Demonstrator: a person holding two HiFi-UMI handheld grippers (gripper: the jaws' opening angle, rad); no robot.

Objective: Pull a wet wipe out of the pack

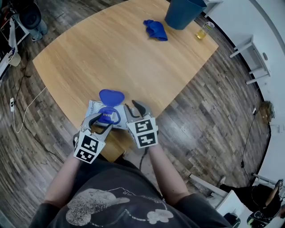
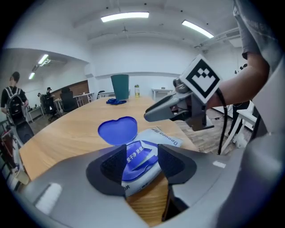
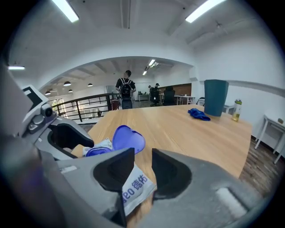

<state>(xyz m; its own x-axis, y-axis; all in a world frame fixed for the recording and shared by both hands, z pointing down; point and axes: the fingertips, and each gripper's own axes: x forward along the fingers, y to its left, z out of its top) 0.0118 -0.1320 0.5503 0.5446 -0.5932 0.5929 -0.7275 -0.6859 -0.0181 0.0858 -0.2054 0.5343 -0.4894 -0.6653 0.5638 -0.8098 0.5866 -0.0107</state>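
The wet wipe pack [image 1: 94,108] lies flat at the near corner of the wooden surface [image 1: 111,53], just beside the edge closest to the person. One short side is almost at that edge. Its blue lid [image 1: 111,96] is flipped open and stands tilted away over the wood, leaving the blue-rimmed opening uncovered.

The left gripper [image 1: 101,122] hovers over the near end of the pack. Its fingers are spread wide, and in the left gripper view the opening shows between them with the pads clear of it. The right gripper [image 1: 135,108] is just beside the pack's right end, over the surface's edge. Its fingers stand a narrow gap apart and pinch nothing. In the right gripper view bare wood shows through the gap, and a corner of the pack lies below the left finger [image 3: 111,171]. The two grippers are close together, their marker cubes nearly side by side above the person's lap.

Beyond the pack a broad stretch of wood lies open to the far side. One crumpled blue cloth [image 1: 156,29], one dark blue bin [image 1: 182,12] and one small bottle [image 1: 203,31] of yellowish liquid sit there, well apart from the pack. The bottle is near the far right edge. Plank floor [image 1: 213,111] surrounds the surface.

There is one pack, one lid and two grippers.
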